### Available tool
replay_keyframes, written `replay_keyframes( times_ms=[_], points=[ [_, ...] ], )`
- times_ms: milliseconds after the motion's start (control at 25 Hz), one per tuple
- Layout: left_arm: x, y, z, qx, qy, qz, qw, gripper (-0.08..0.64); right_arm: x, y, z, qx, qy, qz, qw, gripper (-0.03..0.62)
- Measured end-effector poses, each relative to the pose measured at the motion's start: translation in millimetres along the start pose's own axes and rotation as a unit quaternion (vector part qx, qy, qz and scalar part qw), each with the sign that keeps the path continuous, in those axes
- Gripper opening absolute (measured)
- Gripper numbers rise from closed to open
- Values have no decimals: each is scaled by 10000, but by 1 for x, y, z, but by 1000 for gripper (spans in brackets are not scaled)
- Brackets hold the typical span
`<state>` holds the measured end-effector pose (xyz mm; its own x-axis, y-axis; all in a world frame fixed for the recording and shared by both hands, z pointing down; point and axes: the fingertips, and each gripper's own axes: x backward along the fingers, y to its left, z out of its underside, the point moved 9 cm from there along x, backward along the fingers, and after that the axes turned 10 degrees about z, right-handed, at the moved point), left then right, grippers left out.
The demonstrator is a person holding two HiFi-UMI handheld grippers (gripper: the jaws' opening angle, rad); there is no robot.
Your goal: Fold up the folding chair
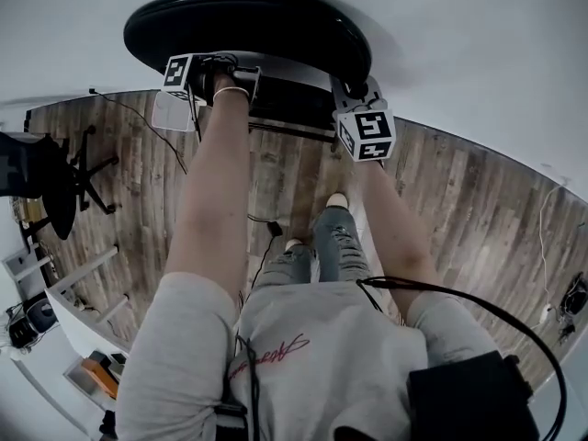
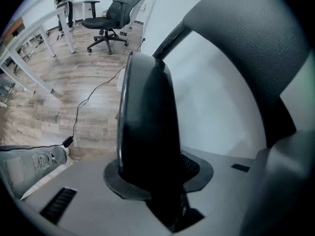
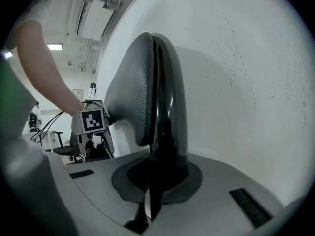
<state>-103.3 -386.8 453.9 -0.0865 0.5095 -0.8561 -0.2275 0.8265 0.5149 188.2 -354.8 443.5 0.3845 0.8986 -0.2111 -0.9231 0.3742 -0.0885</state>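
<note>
**Both tongs clamped on the chair rim, wall close behind**

Counts:
- 1 folding chair (image 1: 248, 21), black, at 12 o'clock in the head view, right in front of the person.
- 2 tongs, one per hand. Left gripper (image 1: 204, 73) is at 11 o'clock on the rim, right gripper (image 1: 360, 118) at 1 o'clock.
- 1 office chair (image 1: 46, 177) at 9 o'clock.
- White desks (image 1: 57, 306) at 7–8 o'clock. I can't get a clean count of them.
- 2 shoes, toes pointing at the folding chair.
- At least 2 floor cables. One cable (image 2: 93, 92) ends in a plug near the left tong, and another runs along the wall foot at 4 o'clock.

Tong state:
- **Left:** the jaws are part-way apart and clamped on the thick black rim, which fills the gap between them.
- **Right:** the jaws are pinched almost fully together on a thin glossy black edge. A grey textured pad lies flat against that edge.
- In the left gripper view the grey padded part arcs away from the black rim, with a dark tube between them.

Edges and room:
- The white wall (image 1: 478, 44) spans 10 to 3 o'clock directly behind the chair. I can't tell if the chair touches it.
- The wood floor (image 1: 459, 209) is open from 3 to 5 o'clock.
- The left side is tighter, with the office chair near and the desks beyond it.
- A cable lies on the floor just beside the feet.
</note>
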Motion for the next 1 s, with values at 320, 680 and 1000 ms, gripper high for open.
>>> replay_keyframes(
  times_ms=[320,680,1000],
  points=[
    [-1,-1,3,-24,31,7,10000,143,5,1,-2,455,128,162,9988,15],
    [1,12,3,-1547,492,1758,9709,371,23,-1,-5,509,118,347,9980,158],
    [0,22,-12,-1396,937,2227,9603,394,61,0,11,358,238,587,9974,201]
  ],
)
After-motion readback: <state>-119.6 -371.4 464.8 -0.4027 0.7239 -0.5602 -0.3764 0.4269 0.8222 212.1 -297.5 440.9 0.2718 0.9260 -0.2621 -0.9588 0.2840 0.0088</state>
